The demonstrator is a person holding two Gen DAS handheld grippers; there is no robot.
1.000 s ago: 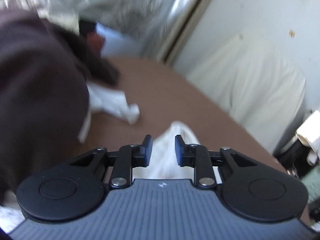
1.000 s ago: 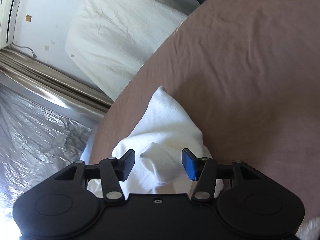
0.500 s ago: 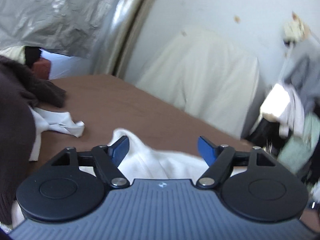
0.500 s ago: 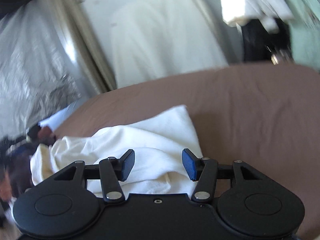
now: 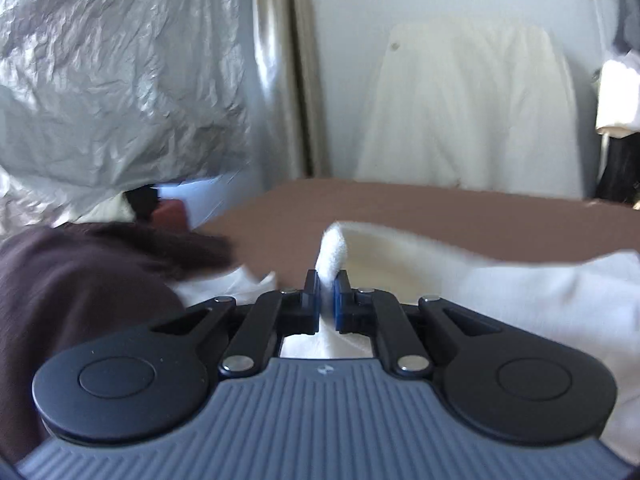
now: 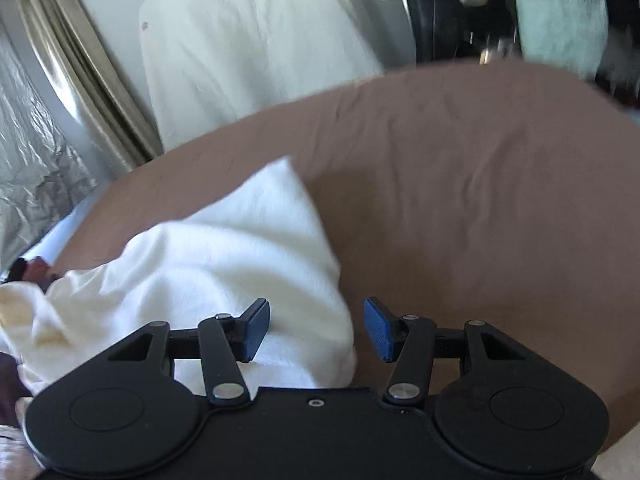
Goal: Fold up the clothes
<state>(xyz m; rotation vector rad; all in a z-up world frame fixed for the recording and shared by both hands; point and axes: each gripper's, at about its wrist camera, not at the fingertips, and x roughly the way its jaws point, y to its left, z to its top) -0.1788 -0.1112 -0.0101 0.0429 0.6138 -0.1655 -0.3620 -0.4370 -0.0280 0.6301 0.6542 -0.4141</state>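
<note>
Where it lay bunched on the brown sheet (image 6: 460, 200), the white garment (image 6: 248, 256) was a soft, slightly fuzzy knit, thick and rumpled, with no clear outline. In the right wrist view its long axis ran from a blunt corner pointing up toward the far edge of the bed, down and leftward to a crumpled cream mass at the left. In the left wrist view the same cloth (image 5: 500, 292) spread wide to the right, and a narrow fold of it rose upright between the left gripper's (image 5: 328, 300) blue pads, which were pressed nearly together, pinching that fold. The right gripper (image 6: 316, 330) stood with its pads wide apart; the garment's near edge lay between them, touching the left pad (image 6: 254, 330) or just beside it, while the right pad hung over bare sheet.

The sheet was smooth matte fabric with shallow wrinkles. To the left of the white cloth lay a dark brown garment (image 5: 80, 280), heavy and blurred, and a bit of white cloth (image 5: 228, 284) showed just beside it. Beyond the bed stood a cream cloth cover (image 5: 468, 108) draped over something tall, a beige curtain (image 5: 288, 80) in vertical pleats, and crinkled silver plastic sheeting (image 5: 112, 72). A pale green cloth (image 6: 560, 16) hung at the far right, blurred.
</note>
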